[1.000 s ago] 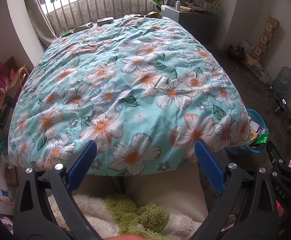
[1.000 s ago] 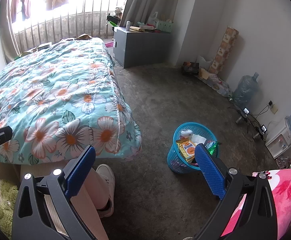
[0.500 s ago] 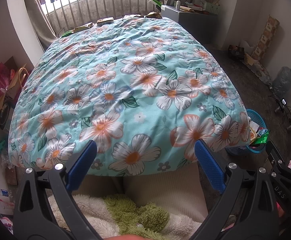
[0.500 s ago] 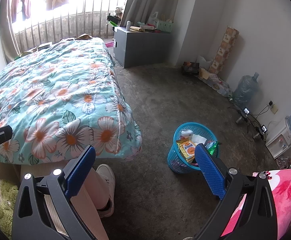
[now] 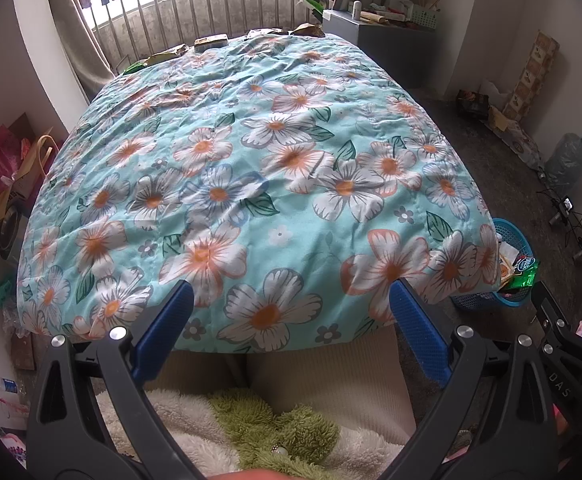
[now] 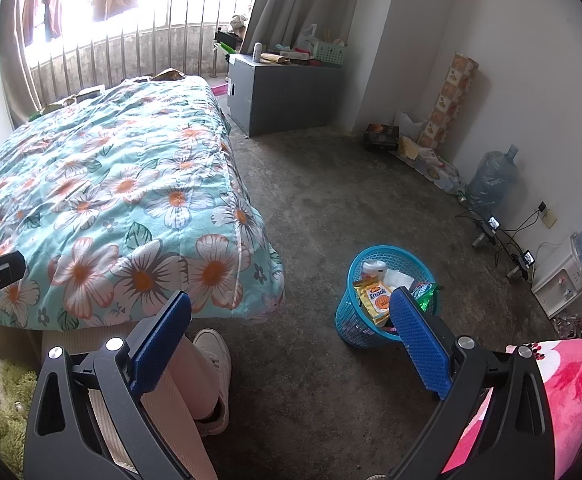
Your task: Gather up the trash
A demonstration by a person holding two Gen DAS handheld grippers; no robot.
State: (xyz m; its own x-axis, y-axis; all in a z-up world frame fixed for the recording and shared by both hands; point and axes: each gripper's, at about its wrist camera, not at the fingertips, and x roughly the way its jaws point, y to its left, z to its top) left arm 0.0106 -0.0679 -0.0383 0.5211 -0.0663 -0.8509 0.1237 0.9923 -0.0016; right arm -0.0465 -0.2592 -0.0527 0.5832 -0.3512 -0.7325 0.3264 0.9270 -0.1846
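- Left wrist view: the left hand-held gripper (image 5: 291, 312) hangs wide open and empty, aimed across a bed (image 5: 251, 184) under a floral quilt.
- Wrappers (image 5: 211, 41) lie in a loose row along the far edge of the bed, by the window bars, well apart from the gripper. They lie flat, and their long axes seem to run along that edge, though they are too small to tell for sure.
- At the right, a blue basket (image 5: 517, 240) shows half hidden behind the corner of the bed, with a green packet (image 5: 525, 270) poking over its rim.
- Right wrist view: the right hand-held gripper (image 6: 291, 316) is also open and holds nothing, above bare floor.
- The basket (image 6: 347, 312) stands upright on the floor just beside the foot of the bed, its mouth facing up. A yellow packet (image 6: 375, 298) stands on end inside, leaning.
- More litter (image 6: 423, 156) sits along the right wall.
- Risk, as a judgement: the basket looks nearly full, so a further wrapper could slide off the heap, and thin flat wrappers on soft quilt may slip the fingers or drag cloth along.
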